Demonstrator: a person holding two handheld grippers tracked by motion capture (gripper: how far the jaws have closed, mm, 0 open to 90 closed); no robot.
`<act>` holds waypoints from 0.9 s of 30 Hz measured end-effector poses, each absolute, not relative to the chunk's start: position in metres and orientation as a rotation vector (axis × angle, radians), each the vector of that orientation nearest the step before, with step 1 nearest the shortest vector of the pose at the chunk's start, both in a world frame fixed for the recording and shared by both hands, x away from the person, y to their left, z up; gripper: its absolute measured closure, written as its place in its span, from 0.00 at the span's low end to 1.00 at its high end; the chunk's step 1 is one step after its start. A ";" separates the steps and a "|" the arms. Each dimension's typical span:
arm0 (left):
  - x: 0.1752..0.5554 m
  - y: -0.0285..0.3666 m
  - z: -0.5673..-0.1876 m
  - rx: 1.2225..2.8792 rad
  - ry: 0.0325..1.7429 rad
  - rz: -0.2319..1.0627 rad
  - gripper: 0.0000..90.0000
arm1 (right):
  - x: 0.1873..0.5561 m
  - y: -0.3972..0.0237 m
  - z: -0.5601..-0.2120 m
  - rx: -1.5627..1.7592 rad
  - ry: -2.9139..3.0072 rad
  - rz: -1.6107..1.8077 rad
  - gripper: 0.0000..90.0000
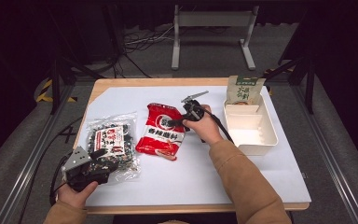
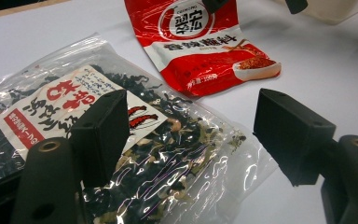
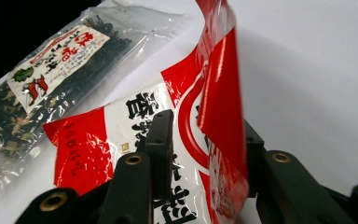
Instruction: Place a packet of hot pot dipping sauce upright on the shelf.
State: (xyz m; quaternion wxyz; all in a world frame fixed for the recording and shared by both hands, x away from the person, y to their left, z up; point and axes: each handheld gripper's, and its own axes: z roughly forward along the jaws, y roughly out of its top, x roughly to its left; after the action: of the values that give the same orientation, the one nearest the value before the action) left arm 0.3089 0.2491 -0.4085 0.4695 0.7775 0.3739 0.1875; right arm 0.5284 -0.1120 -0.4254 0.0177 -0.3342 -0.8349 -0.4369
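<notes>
While not yet lifted, clear bag [image 1: 112,142] lies at left, under wide-open left gripper [image 1: 103,157], holding nothing. Middle: red bag [image 1: 162,130] pinched at its top edge by right gripper [image 1: 176,122], mostly flat on table [image 1: 205,177]. Right: green bag [image 1: 245,90] already in white bin [image 1: 256,135]. Two bags left, probably.

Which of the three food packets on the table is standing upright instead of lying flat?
The green and beige packet, propped on end at the far end of the white plastic bin. The red seasoning pouch and the clear bag of dark dried food rest on the tabletop.
</notes>
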 end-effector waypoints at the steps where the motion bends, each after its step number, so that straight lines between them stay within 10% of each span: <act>1: 0.309 0.249 -0.409 1.906 0.916 0.460 0.30 | 0.529 -0.112 -0.427 -1.039 -2.609 -1.349 0.74; 15: 0.309 0.250 -0.408 1.905 0.916 0.462 0.30 | 0.529 -0.111 -0.436 -1.110 -2.630 -1.212 0.99; 27: 0.310 0.249 -0.409 1.905 0.924 0.460 0.30 | 0.523 -0.113 -0.419 -1.108 -2.616 -1.271 1.00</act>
State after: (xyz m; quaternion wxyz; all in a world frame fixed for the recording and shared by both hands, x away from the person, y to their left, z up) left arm 0.3096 0.2493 -0.4089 0.4685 0.7767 0.3768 0.1877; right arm 0.5230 -0.1134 -0.4188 0.0147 -0.3559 -0.8404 -0.4085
